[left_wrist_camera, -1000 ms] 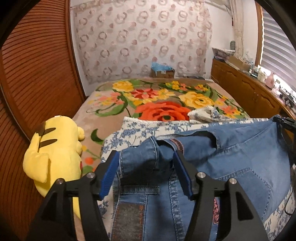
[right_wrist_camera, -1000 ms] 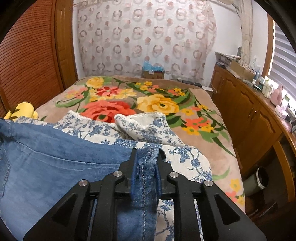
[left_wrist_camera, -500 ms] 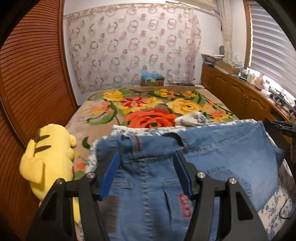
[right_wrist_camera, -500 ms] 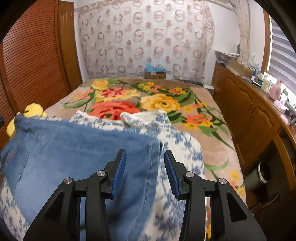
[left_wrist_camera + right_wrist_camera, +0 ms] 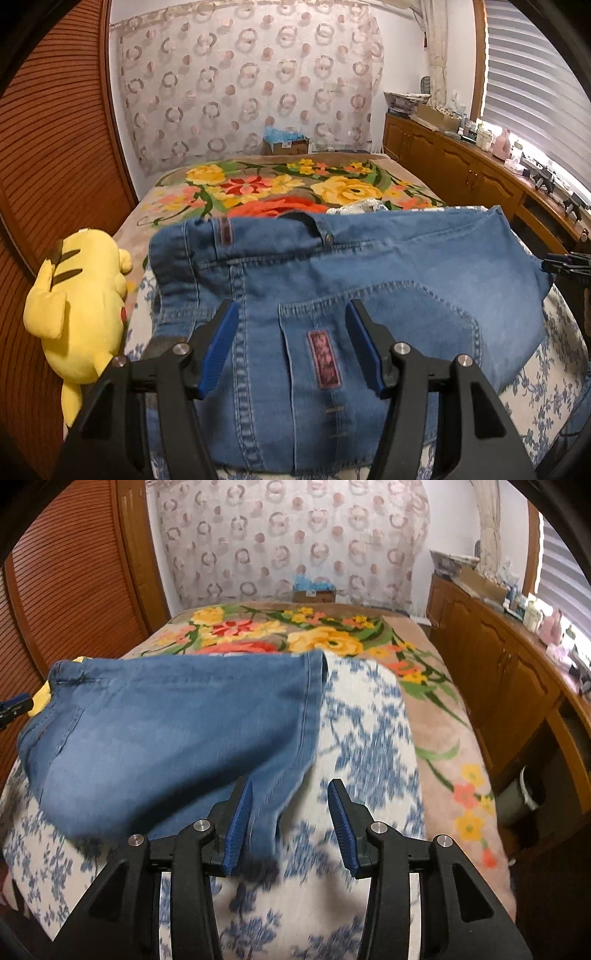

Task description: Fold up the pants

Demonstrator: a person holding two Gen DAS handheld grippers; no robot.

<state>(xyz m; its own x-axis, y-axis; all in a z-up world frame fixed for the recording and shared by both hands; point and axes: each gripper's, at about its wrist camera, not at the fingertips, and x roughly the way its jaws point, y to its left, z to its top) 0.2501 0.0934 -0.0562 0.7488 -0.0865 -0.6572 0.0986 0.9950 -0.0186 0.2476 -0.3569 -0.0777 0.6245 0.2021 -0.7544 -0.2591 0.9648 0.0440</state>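
Across the lower middle of both wrist views lie the folded jeans (image 5: 332, 288), on a blue-and-white floral cloth (image 5: 369, 738) spread over the bed with its flowered blanket (image 5: 280, 184). The left tool (image 5: 291, 343) stands about half open over the back pocket, blue pads clear of the denim, gripping nothing. The right tool (image 5: 290, 819) has just been opening; a strip of the leg near the hem sits between its pads, but they do not press on it, so that end looks released.

My reading is that one fold has just been laid down and both hands are letting go. Next would likely be a fresh hold on one end to double the bundle over, or a smoothing pass.

At frame left a yellow plush toy (image 5: 74, 306) lies just beside the waistband, crowding that side. The wooden cabinet (image 5: 498, 672) runs along the right, apart from the bed. Beyond the jeans, toward the top of the frame, the blanket offers room.
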